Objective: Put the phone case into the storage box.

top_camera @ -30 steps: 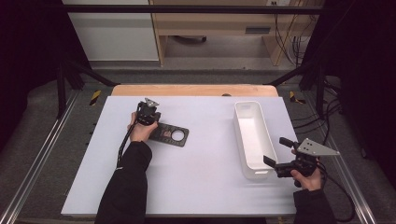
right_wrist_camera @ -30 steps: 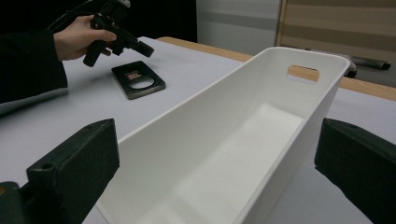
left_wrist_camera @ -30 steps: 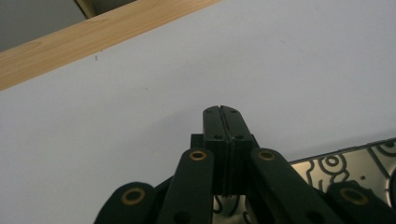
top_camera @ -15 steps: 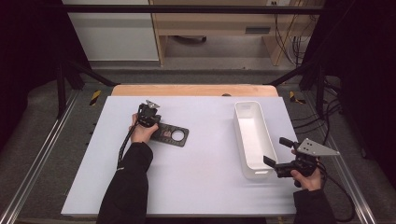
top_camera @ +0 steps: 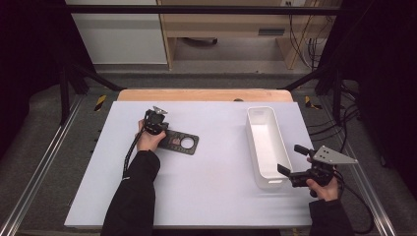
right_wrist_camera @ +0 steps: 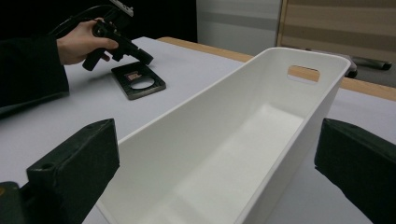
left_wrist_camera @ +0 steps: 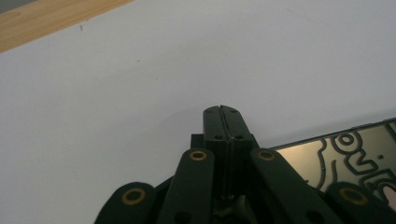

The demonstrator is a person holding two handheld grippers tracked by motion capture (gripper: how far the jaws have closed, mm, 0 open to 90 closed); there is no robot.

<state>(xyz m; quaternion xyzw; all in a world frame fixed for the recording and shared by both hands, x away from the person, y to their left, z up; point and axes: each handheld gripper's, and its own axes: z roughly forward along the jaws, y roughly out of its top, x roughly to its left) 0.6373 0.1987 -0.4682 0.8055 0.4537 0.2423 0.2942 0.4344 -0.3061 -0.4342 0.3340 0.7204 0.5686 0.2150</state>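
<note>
Two black jaws of the left gripper (left_wrist_camera: 223, 116) press flat together with nothing between them, tips on the white counter (top_camera: 211, 196) at the near end of the flat black rectangular plate with a round hole (top_camera: 179, 143), left of centre in the high view. The right gripper (top_camera: 290, 161) at lower right has its jaws spread wide, empty, around the near end of the long white plastic bin (top_camera: 265, 147).

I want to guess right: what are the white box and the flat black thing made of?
The white box looks like smooth matte plastic, with molded rounded corners and a handle slot. The flat black plate looks glossy, maybe plastic or coated metal, since it mirrors light; hard to tell.
</note>
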